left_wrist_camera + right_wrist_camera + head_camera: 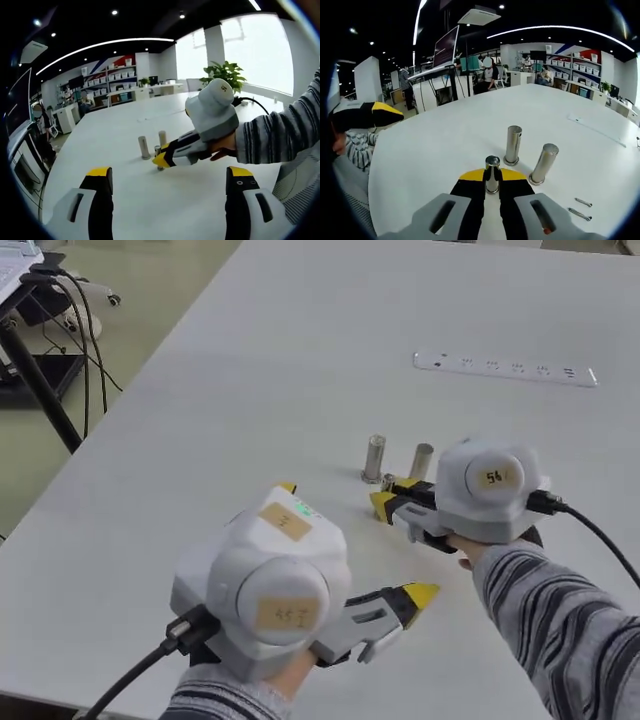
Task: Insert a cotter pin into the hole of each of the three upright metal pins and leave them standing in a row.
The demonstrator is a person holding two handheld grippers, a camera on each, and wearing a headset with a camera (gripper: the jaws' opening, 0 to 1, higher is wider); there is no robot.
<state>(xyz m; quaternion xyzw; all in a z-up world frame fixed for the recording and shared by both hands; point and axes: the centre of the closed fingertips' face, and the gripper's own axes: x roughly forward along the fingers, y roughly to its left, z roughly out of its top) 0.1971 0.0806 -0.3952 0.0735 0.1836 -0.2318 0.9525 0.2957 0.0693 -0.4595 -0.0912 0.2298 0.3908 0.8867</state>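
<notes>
Right gripper view — right tongs clamp an upright metal pin; left tongs gape empty.

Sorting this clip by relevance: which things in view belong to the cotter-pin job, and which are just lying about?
Belongs to the job: held pin, right gripper, two standing pins, cotter pins, left gripper.
Lying about: power strip, potted plant.

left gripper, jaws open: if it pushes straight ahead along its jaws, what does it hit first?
Probably the right gripper: its yellow-tipped jaws, shut on a short upright silver metal pin, sit almost dead ahead of the left gripper. Depth is unclear through the fisheye.
</notes>
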